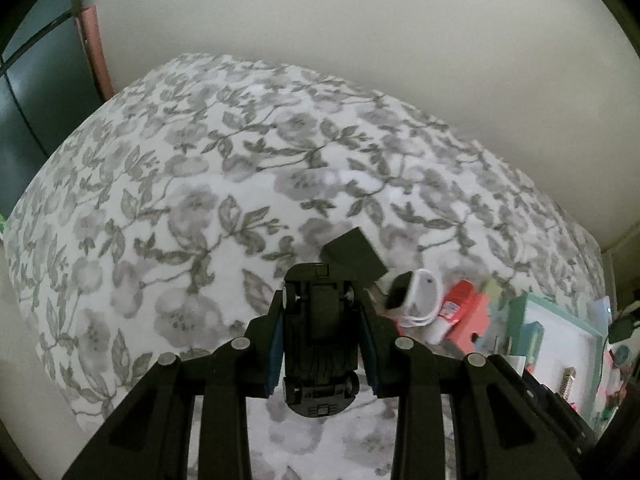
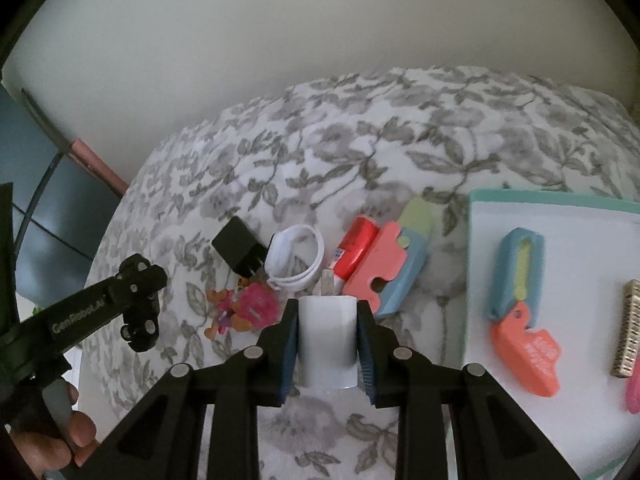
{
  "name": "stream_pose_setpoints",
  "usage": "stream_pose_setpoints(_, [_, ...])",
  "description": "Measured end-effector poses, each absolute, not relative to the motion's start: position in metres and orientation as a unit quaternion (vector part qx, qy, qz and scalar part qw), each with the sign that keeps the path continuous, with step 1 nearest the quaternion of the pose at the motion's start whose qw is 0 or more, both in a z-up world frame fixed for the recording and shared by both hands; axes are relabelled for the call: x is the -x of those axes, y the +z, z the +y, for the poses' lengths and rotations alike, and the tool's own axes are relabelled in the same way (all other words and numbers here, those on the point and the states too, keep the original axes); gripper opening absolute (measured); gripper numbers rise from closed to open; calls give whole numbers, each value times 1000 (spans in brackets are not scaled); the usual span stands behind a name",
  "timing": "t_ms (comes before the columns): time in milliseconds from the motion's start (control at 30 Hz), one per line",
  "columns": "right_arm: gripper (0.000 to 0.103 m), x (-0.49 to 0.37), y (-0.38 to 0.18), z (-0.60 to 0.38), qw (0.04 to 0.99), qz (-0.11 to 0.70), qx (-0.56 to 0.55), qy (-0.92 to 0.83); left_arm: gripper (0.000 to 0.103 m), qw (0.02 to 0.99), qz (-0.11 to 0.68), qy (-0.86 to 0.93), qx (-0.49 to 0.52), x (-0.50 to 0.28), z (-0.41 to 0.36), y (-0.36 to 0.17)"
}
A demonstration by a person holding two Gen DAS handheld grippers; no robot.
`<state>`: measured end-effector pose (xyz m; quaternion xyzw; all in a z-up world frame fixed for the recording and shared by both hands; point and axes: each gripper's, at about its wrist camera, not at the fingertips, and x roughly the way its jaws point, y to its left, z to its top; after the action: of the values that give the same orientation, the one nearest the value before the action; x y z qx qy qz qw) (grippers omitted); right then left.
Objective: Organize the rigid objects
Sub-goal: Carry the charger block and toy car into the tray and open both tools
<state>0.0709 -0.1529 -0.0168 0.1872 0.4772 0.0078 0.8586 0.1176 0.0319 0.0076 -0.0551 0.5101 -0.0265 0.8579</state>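
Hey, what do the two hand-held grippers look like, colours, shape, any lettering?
Both are matte black plastic. The right hand-held gripper has two angled, ribbed fingers with round silver pins at the joints and blue pads inside. The left hand-held gripper matches; seen from the right wrist, its side reads "GenRobot.AI" in pale lettering.

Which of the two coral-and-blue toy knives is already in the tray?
The one with the blue handle up and coral blade down, lying on the white tray. The other toy knife lies on the floral cloth, beside the red tube.
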Motion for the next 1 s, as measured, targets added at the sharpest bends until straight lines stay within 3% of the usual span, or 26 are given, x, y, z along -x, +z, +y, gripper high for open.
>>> stream_pose_setpoints(533, [29,-37,6,-215,854,471,-213,-63,34,861,493,-121,-10,-84,-73,25])
stream_pose_setpoints(1000, [29,6,-7,-322,825,467,-258,-185,34,842,496,-201,-68,-50,-168,22])
